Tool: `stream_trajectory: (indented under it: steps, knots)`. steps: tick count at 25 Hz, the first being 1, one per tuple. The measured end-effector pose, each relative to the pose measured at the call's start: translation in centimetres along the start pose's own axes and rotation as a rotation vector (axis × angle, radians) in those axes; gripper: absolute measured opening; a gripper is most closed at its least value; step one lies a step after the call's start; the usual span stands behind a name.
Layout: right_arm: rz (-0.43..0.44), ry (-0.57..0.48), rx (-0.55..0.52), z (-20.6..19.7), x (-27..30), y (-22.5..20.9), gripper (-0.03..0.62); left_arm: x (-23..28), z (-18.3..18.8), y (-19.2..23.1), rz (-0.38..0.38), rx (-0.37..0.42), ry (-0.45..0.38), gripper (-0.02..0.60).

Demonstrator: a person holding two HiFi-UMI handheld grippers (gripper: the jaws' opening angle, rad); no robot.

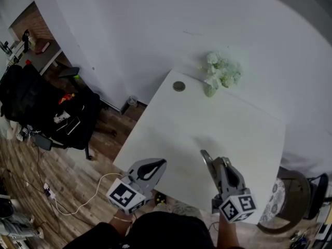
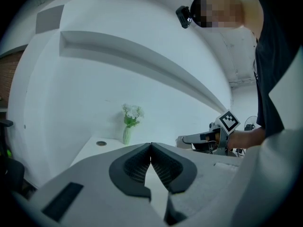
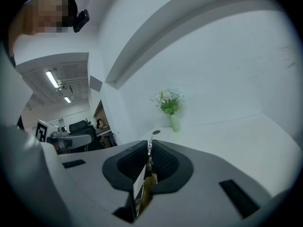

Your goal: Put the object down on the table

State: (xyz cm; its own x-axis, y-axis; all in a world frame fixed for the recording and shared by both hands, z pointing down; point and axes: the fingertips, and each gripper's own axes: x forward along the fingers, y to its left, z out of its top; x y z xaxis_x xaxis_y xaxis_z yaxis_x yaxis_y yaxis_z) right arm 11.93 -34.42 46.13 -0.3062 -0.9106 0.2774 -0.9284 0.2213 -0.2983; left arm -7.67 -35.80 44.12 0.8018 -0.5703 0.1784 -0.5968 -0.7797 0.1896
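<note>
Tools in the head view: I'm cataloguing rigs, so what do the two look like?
The left tool and right tool are light grey moulded shells with dark ribbed pads; each carries a white cube with black square markers. The person wears a dark top.

With the middle of the table (image 1: 207,131) as the dial's centre in the head view, the vase of flowers (image 1: 220,74) stands at 12 o'clock by the far edge, and the round disc (image 1: 179,86) at 11 near the far corner. My left gripper (image 1: 162,163) is at 8 over the near edge. My right gripper (image 1: 206,155) is at 6, with a thin flat piece (image 3: 143,183) between its jaws. An office chair (image 1: 67,118) stands on the floor at 9.
</note>
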Motion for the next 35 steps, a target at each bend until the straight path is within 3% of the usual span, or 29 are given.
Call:
stream_trajectory:
  steps: [6, 16, 35]
  knots:
    - [0.001, 0.049, 0.012, -2.1, 1.8, -2.1, 0.026, 1.8, -0.9, 0.5, 0.014, 0.003, 0.011, -0.002]
    - [-0.001, 0.101, 0.042, -5.1, 3.7, -3.9, 0.026, 3.2, -3.0, 0.0, 0.001, -0.038, 0.097, -0.002]
    - [0.009, 0.179, 0.077, -9.2, 4.7, -5.4, 0.026, 4.0, -4.6, 0.2, 0.007, -0.069, 0.129, -0.002]
